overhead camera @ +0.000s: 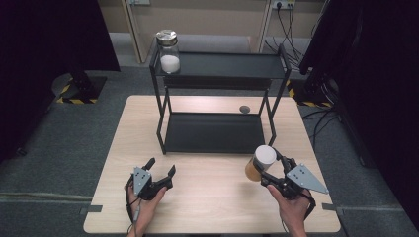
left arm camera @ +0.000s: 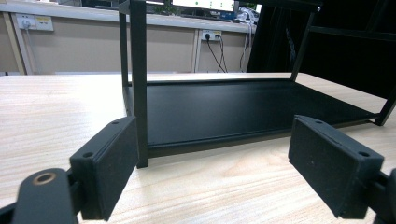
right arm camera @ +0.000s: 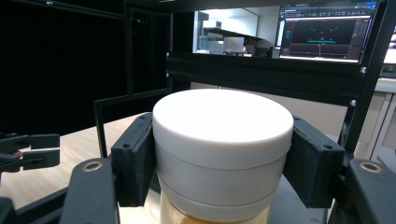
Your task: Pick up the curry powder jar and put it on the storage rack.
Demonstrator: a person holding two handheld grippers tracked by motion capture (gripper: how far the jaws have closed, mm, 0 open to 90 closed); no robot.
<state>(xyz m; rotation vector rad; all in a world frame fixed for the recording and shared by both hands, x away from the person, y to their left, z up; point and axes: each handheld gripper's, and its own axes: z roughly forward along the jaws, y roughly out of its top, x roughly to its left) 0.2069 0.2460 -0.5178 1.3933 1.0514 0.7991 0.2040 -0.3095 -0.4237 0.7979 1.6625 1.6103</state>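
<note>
No legible text, label, brand or number on anything in view.

Left hand (overhead camera: 143, 205) enters from the near edge and holds the left gripper (overhead camera: 160, 169) low over the near-left of the table, jaws spread wide with nothing between the pads (left arm camera: 109, 163). Right hand (overhead camera: 291, 207) enters from the near right and holds the right gripper (overhead camera: 267, 163), jaws pointing far-left and closed against the white lid of a jar (right arm camera: 219, 149).
</note>
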